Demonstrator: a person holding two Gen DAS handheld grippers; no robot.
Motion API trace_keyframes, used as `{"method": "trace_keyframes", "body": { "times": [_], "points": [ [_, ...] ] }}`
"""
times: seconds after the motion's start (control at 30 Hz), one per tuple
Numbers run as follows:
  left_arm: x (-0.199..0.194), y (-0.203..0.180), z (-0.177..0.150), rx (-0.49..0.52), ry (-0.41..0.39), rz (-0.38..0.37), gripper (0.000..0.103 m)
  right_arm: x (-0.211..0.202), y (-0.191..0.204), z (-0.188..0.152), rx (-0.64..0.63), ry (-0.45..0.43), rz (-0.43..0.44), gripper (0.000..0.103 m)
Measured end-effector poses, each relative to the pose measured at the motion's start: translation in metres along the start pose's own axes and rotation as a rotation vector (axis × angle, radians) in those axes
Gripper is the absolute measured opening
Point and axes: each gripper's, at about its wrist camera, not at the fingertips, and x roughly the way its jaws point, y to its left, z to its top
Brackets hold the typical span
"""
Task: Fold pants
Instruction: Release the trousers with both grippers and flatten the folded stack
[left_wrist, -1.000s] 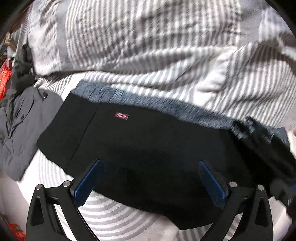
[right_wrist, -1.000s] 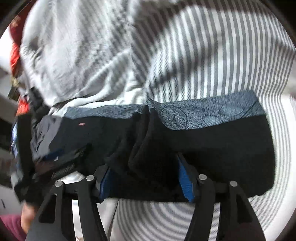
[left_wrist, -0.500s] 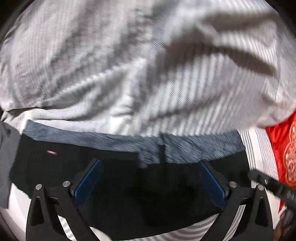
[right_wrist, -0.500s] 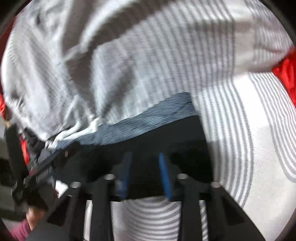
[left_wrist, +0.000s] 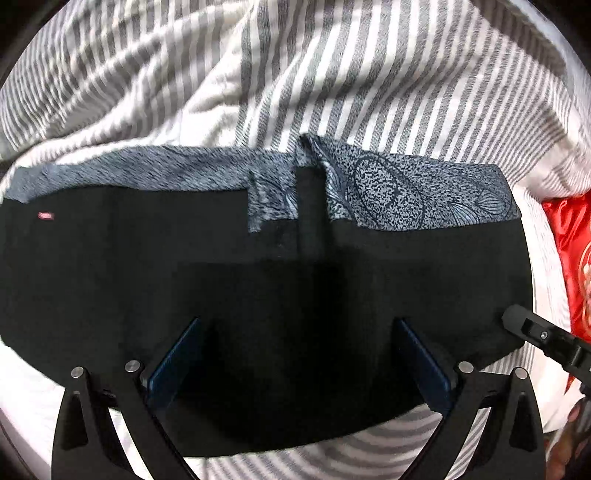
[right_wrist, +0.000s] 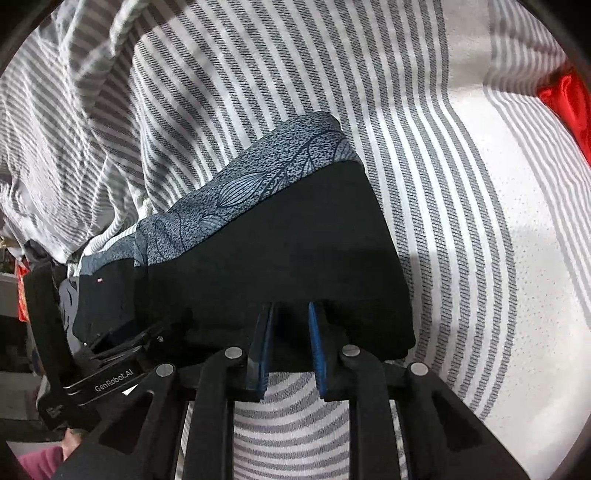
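Item: black soft-fabric pants with a blue-grey leaf-printed band (left_wrist: 258, 280), lying flat and already partly folded on a grey-and-white striped bedspread (left_wrist: 332, 74), the printed band along the far edge and the plain near edge toward both cameras. Right gripper (right_wrist: 290, 332): jaws have just been closing and now stand narrow, the blue pads (right_wrist: 316, 343) pinching the near edge of the black cloth close to its right-hand corner. Left gripper (left_wrist: 299, 365): jaws wide, poised low over the middle of the near edge, black cloth between the pads but not pressed. A red satin item (left_wrist: 569, 258) lies beside the pants on the right; in the right wrist view a person's hand in a pink sleeve (right_wrist: 40, 458) carries the other tool. Step in hand, by judgement: securing the near edge for the next fold. Handling notes: close the left jaws on every layer of the edge, level with the right grip; lift both together and evenly so the cloth does not sag between them; carry the edge across and align it with the printed band before releasing.
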Motion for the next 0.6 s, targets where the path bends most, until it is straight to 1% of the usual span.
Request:
{"method": "trace_keyframes", "body": {
  "times": [0.1,0.2,0.27,0.33,0.43,0.47,0.5,0.53,0.57,0.6],
  "points": [
    [-0.01,0.007,-0.003,-0.016,0.006,0.019,0.103,-0.005,0.005,-0.004,-0.012,0.018,0.007,0.021],
    [-0.021,0.017,-0.005,-0.049,0.006,0.034,0.103,-0.013,0.016,-0.003,-0.021,0.024,0.047,0.021],
    [-0.028,0.022,-0.005,-0.077,0.002,0.043,0.103,-0.017,0.032,-0.001,-0.074,0.016,0.07,0.021],
    [-0.033,0.023,-0.005,-0.096,0.002,0.074,0.103,-0.015,0.049,0.002,-0.137,0.019,0.071,0.021],
    [-0.042,0.028,-0.003,-0.145,-0.005,0.103,0.103,0.001,0.065,0.003,-0.191,0.062,0.066,0.022],
    [-0.045,0.03,-0.003,-0.158,-0.009,0.109,0.103,0.011,0.067,0.001,-0.201,0.086,0.054,0.025],
    [-0.049,0.033,-0.006,-0.171,-0.013,0.114,0.103,0.025,0.067,-0.002,-0.21,0.129,0.027,0.028],
    [-0.052,0.035,-0.006,-0.183,-0.016,0.124,0.103,0.035,0.063,-0.006,-0.205,0.162,0.009,0.029],
    [-0.057,0.041,-0.016,-0.192,-0.019,0.133,0.103,0.04,0.057,-0.007,-0.185,0.158,0.026,0.029],
    [-0.061,0.043,-0.019,-0.201,-0.022,0.147,0.103,0.04,0.053,-0.005,-0.162,0.143,0.05,0.029]
  ]
}}
